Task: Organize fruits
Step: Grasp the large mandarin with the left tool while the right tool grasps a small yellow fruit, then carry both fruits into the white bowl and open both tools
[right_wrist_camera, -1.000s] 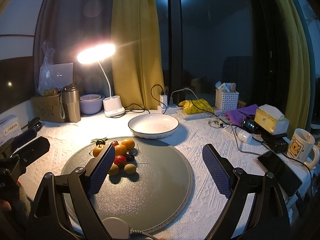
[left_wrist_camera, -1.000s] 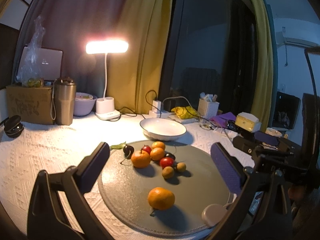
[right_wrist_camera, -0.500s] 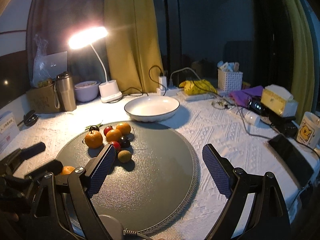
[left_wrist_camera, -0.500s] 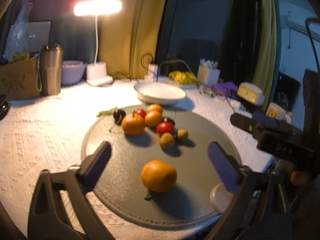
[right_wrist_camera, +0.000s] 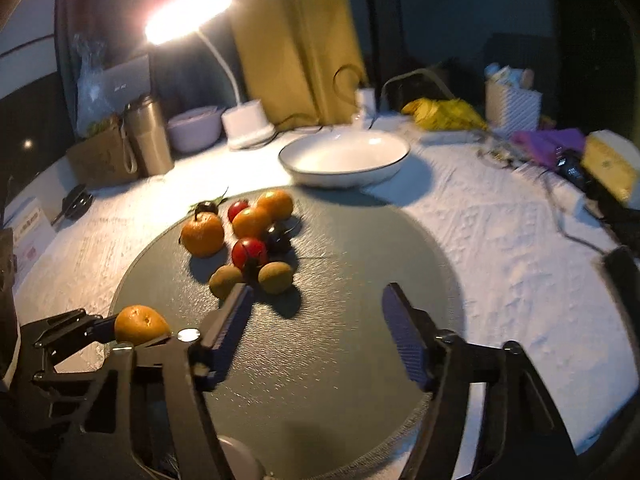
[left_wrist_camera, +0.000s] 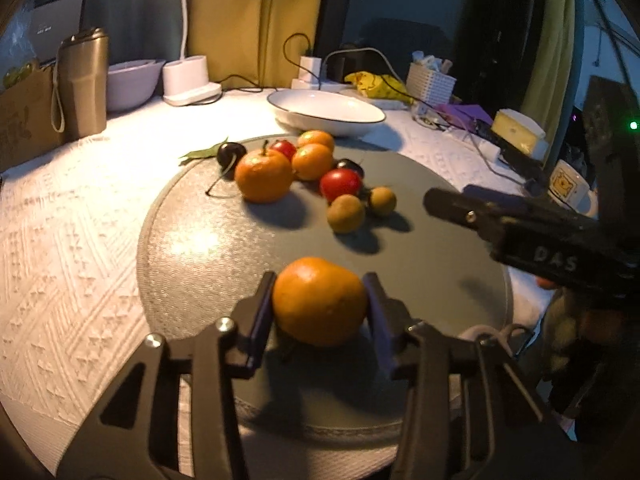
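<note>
Left gripper [left_wrist_camera: 320, 304] just closed onto mandarin [left_wrist_camera: 319, 300] near mat [left_wrist_camera: 432, 276] edge | right gripper [right_wrist_camera: 316, 320] narrowing, empty, over bare mat

The near right half of the round grey mat [right_wrist_camera: 360, 320] lies bare, open for a gripper. On its far left a cluster of fruit [right_wrist_camera: 248, 236] sits tightly packed, pieces touching, leaving little room between. Beyond the mat, the white bowl [right_wrist_camera: 344, 158] is empty inside. A lamp base [right_wrist_camera: 248, 128], steel tumbler [right_wrist_camera: 148, 140] and cables [right_wrist_camera: 560, 216] crowd the table's back and right edges.
</note>
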`<state>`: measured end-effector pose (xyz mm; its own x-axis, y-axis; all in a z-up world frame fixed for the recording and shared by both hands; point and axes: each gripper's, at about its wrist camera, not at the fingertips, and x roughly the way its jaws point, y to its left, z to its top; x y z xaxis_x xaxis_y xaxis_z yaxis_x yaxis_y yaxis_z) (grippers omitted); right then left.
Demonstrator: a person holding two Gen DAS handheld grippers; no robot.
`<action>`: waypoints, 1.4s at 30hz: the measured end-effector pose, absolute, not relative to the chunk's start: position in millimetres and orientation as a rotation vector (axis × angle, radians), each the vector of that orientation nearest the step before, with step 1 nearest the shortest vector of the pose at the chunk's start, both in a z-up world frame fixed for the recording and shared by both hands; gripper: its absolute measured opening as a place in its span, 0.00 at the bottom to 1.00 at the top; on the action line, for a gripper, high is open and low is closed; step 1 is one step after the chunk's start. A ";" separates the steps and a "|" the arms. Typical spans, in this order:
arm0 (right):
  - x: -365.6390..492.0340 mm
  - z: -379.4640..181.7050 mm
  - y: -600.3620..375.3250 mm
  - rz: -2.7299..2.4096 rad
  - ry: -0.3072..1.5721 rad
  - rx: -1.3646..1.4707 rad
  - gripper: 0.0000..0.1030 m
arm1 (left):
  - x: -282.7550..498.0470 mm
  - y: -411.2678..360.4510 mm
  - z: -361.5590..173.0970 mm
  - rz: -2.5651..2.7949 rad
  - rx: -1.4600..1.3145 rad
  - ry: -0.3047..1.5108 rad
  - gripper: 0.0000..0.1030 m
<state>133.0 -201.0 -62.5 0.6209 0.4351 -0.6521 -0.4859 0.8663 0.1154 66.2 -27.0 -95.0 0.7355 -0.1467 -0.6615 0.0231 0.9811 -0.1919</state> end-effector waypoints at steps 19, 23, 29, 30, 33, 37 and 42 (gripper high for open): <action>177.0 -84.3 -155.4 0.690 0.930 -0.142 0.27 | 106.2 6.2 -68.3 -0.072 -0.210 0.728 0.43; 178.5 -79.9 -155.5 0.701 0.923 -0.150 0.27 | 116.2 10.7 -57.8 -0.067 -0.204 0.715 0.43; 194.1 -63.6 -168.4 0.667 0.887 -0.134 0.27 | 138.4 10.1 -43.2 -0.085 -0.188 0.689 0.43; 196.8 -61.0 -170.8 0.661 0.881 -0.130 0.27 | 142.5 9.2 -41.1 -0.091 -0.186 0.686 0.43; 206.0 -52.6 -177.0 0.646 0.857 -0.122 0.27 | 156.3 7.0 -33.5 -0.105 -0.176 0.672 0.43; 220.6 -41.0 -180.8 0.632 0.823 -0.121 0.27 | 176.7 6.2 -25.8 -0.127 -0.174 0.663 0.43; 243.9 -31.2 -180.6 0.626 0.791 -0.125 0.27 | 204.6 5.5 -23.2 -0.143 -0.189 0.675 0.43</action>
